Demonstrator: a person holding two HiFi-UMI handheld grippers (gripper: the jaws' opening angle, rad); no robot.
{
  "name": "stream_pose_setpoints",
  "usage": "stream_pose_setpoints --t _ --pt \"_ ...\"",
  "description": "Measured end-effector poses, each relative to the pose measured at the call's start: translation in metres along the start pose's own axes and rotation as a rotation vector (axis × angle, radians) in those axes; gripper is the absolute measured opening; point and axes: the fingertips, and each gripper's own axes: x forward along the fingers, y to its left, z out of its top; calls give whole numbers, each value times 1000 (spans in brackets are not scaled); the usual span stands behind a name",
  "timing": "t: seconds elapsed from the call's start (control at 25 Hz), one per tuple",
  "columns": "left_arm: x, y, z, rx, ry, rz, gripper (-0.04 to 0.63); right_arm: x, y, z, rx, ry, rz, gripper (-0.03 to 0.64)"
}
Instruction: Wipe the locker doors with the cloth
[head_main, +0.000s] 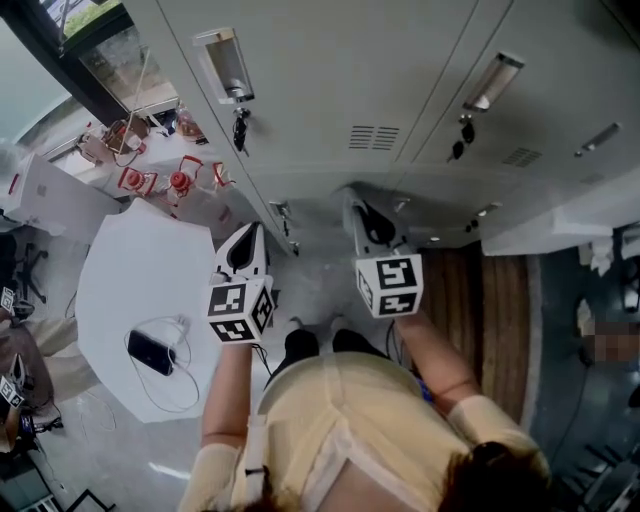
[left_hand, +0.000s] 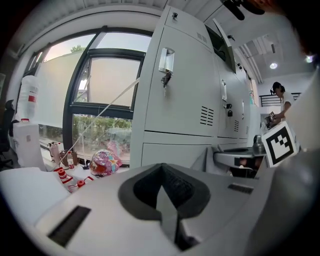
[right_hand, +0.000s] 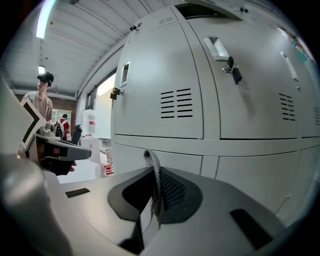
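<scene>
Grey locker doors (head_main: 330, 80) rise in front of me, with keys hanging from their locks (head_main: 240, 128). My right gripper (head_main: 362, 215) is close to the lower lockers. In the right gripper view its jaws (right_hand: 152, 185) are shut on a thin strip of grey mesh cloth (right_hand: 154, 167) that sticks up between them, facing a vented door (right_hand: 160, 90) a short way off. My left gripper (head_main: 248, 245) hovers beside it to the left, its jaws (left_hand: 161, 187) shut with nothing in them. It points at the leftmost locker (left_hand: 180, 90).
A white table (head_main: 110, 300) with a phone (head_main: 150, 352) and cable stands at my left. Red-capped items (head_main: 150, 180) and a colourful helmet (left_hand: 104, 162) lie by the window. A white ledge (head_main: 560, 225) juts out at the right. A person (left_hand: 277, 100) stands far back.
</scene>
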Motion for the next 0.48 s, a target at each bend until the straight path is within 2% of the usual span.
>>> stream_pose_setpoints --t 0.48 --pt "-40 54 -21 -41 16 132 2 29 90 1 -6 23 200 18"
